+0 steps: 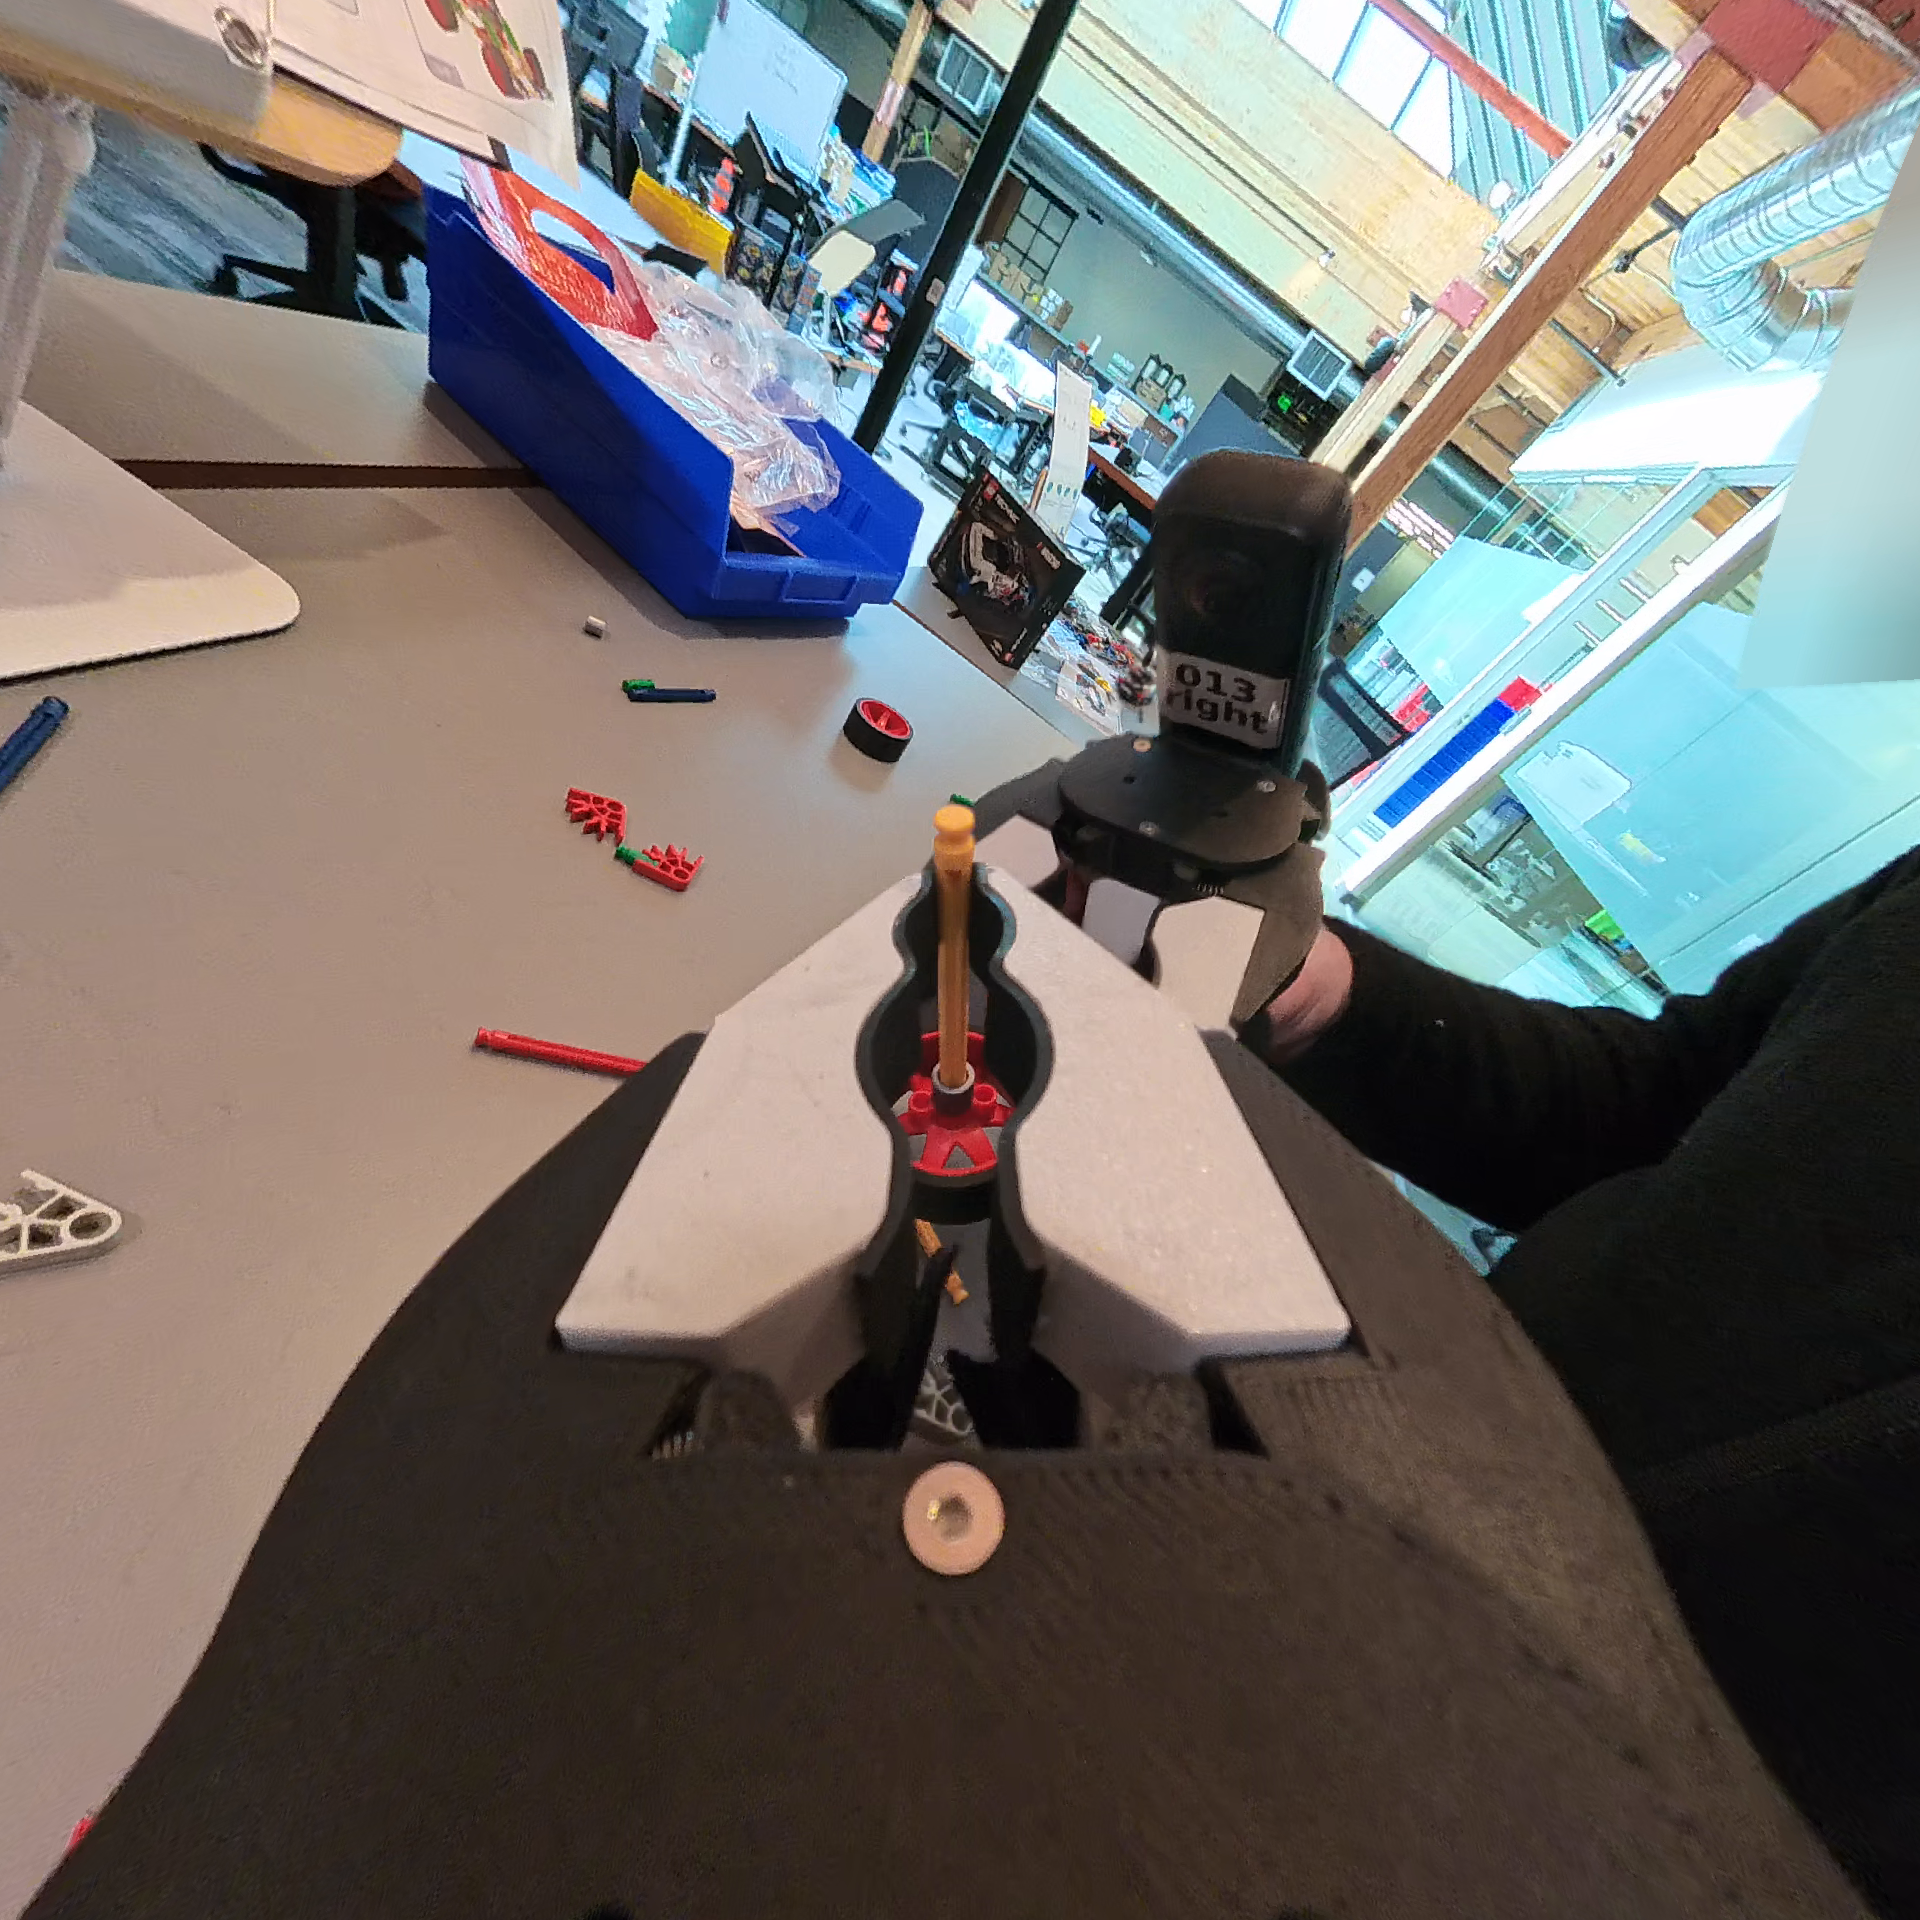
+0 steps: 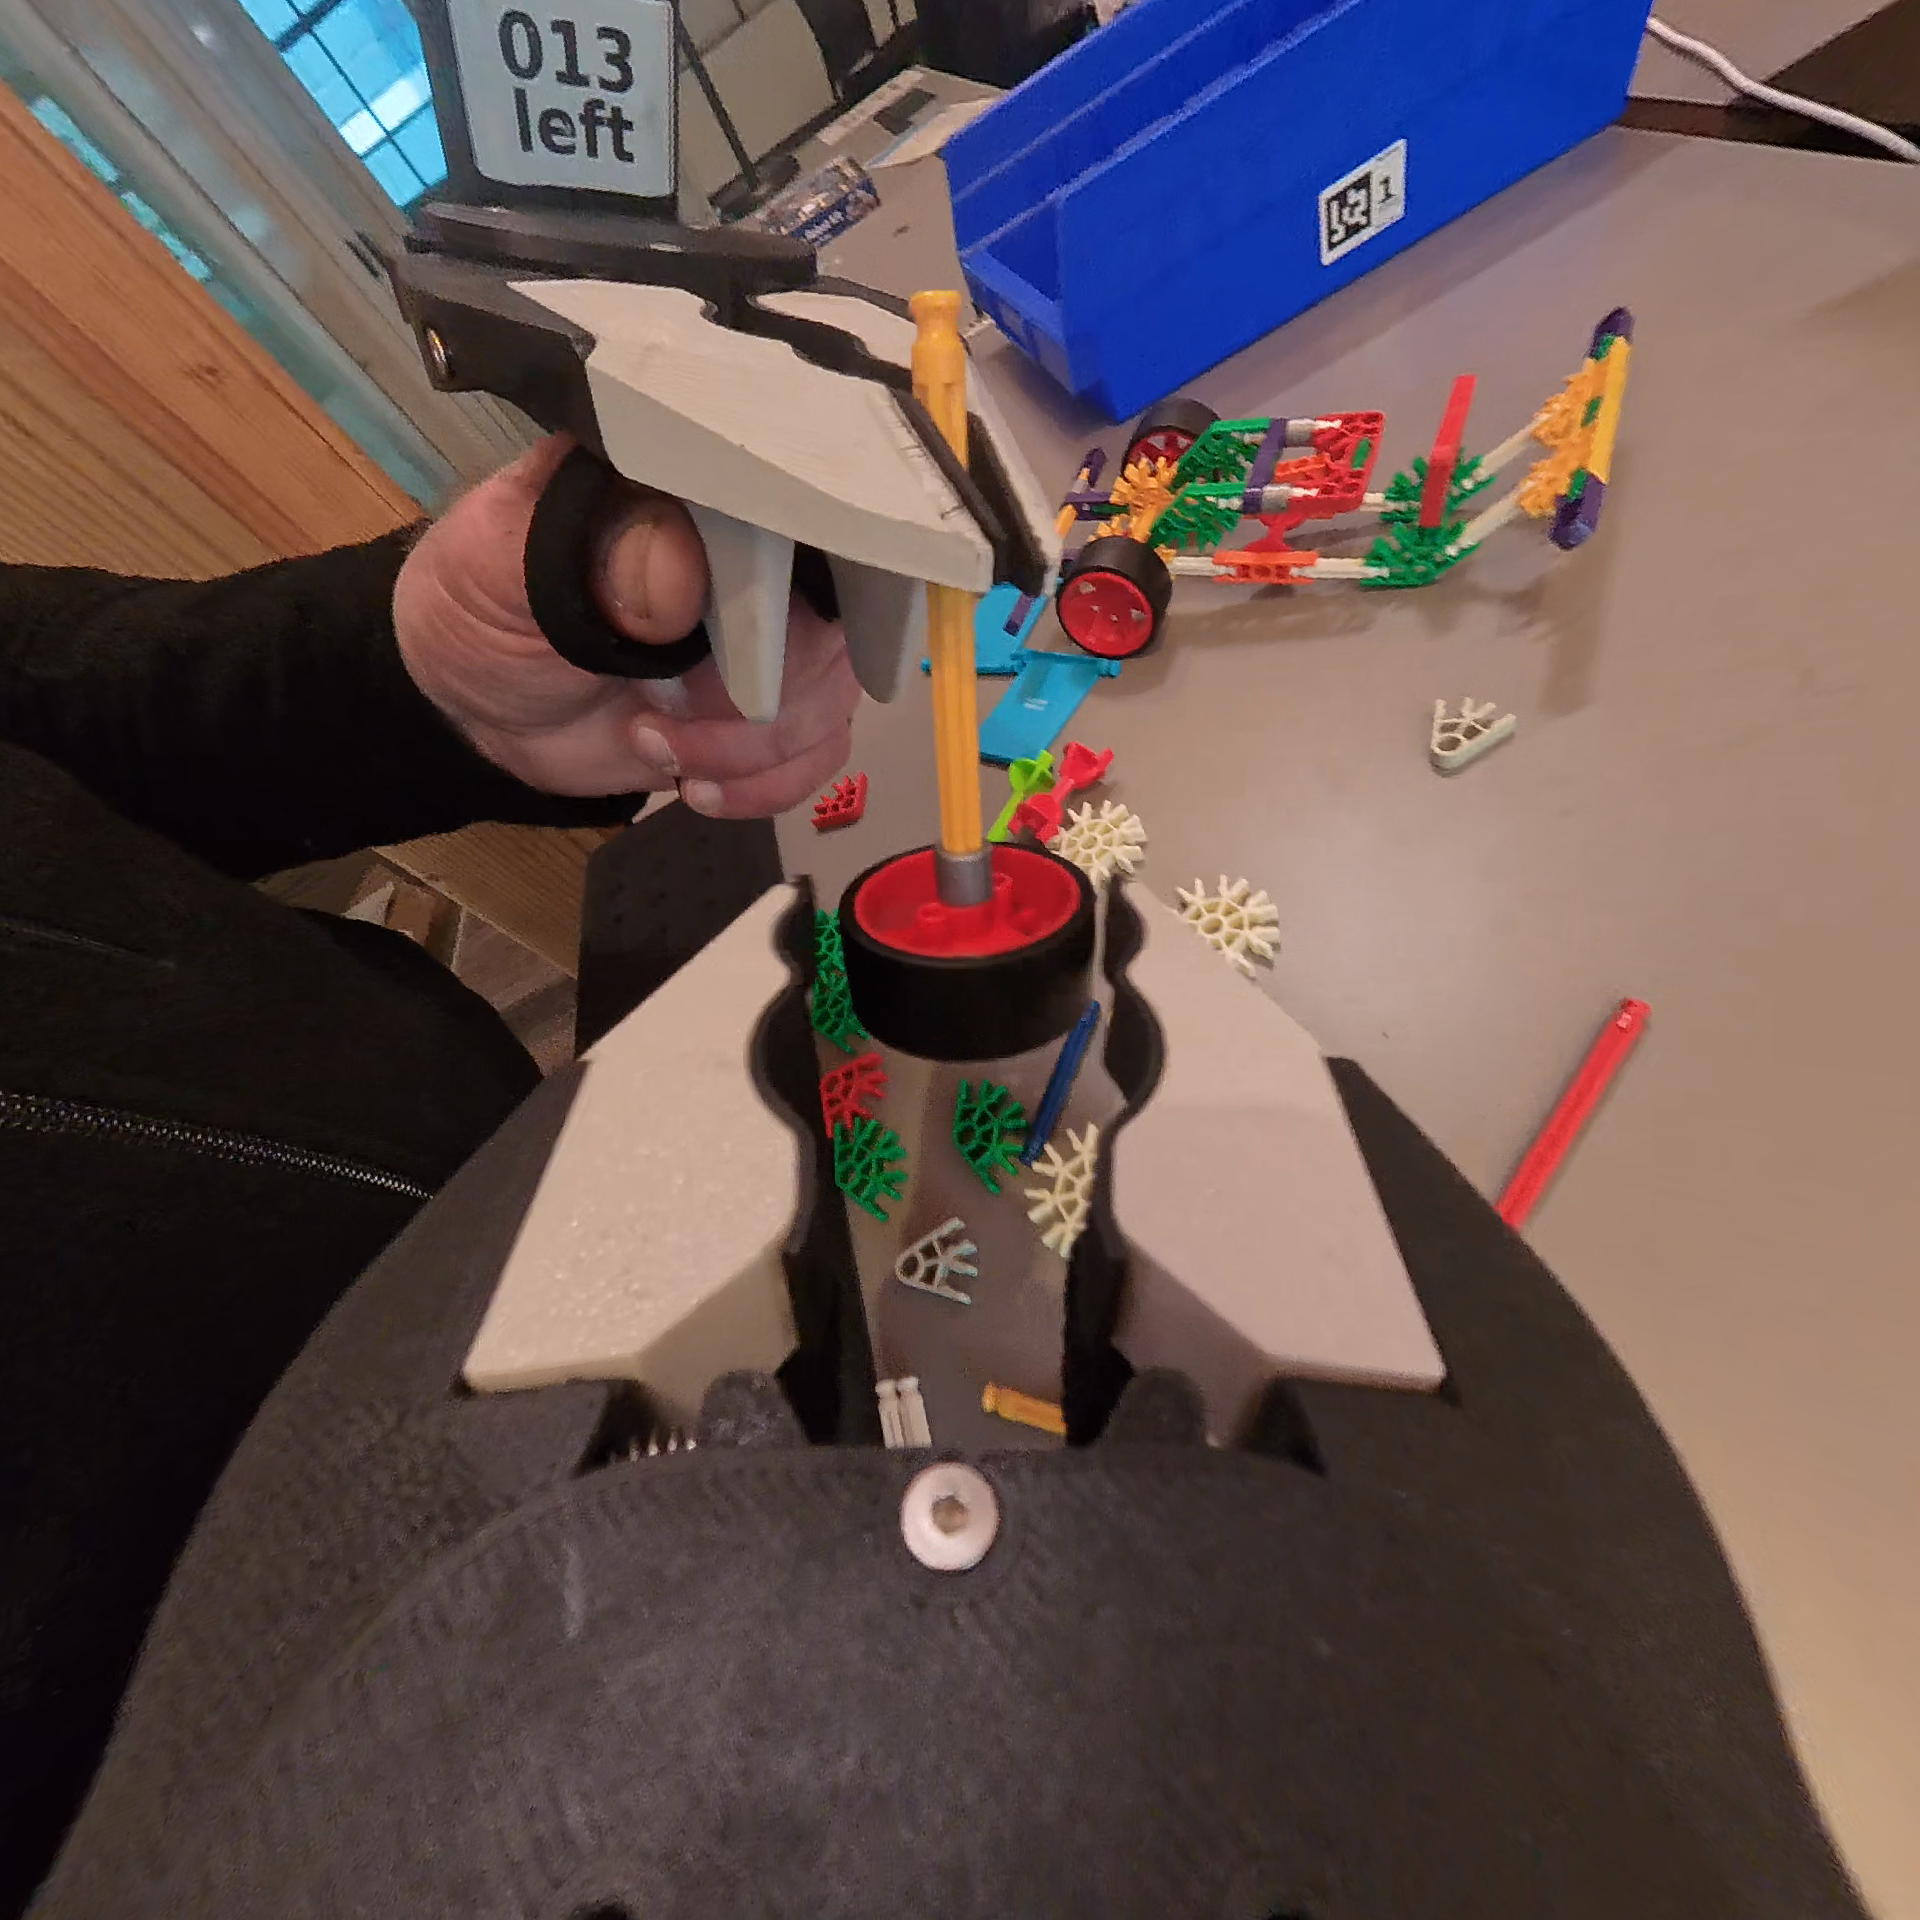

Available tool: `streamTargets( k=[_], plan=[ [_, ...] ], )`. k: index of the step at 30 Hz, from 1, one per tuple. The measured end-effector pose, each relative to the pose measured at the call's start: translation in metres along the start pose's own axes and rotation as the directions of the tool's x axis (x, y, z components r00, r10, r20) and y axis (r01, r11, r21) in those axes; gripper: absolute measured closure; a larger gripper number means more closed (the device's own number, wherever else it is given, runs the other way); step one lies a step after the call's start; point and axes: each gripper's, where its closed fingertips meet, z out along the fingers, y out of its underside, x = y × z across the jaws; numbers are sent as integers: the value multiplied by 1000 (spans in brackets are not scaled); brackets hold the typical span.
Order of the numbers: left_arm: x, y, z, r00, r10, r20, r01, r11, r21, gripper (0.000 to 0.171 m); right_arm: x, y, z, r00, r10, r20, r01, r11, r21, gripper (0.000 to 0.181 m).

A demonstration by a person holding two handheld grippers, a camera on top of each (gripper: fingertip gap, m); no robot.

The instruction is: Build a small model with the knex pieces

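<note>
Open workshop loft: timber beams (image 1: 1538, 260), ducting (image 1: 1766, 239), cluttered workbenches (image 1: 1039, 395).

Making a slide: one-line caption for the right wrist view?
Right gripper holds a wheel while the left gripper clamps its yellow rod.

Blue bin (image 2: 1247, 197) by half-built toy car (image 2: 1340, 488); loose connectors, red rod (image 2: 1574, 1112) on gray table (image 2: 1714, 727).
</note>
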Motion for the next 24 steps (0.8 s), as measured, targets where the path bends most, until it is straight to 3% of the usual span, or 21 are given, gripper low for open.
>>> streamTargets(
  k=[8,12,15,18,21,24],
  plan=[
    [-11,-13,-12,995,-104,-6,104,987,123,171,0,-16,6,994,72,77,-79,993,84,136],
    [-28,-8,-20,988,-157,7,155,981,120,169,12,-13,9,996,82,38,-83,996,23,136],
    [-46,-15,-33,987,-137,79,127,984,122,140,24,-12,12,996,92,5,-92,996,-17,136],
    [-72,-26,-58,977,-67,204,48,994,97,126,39,-11,17,994,106,-32,-108,992,-60,136],
    [-116,-22,-85,913,96,397,-65,994,-91,103,52,-7,23,991,127,-50,-131,986,-102,136],
    [-160,-4,-108,836,228,499,-72,947,-312,79,61,-3,32,988,139,-65,-148,978,-146,136]
  ],
)
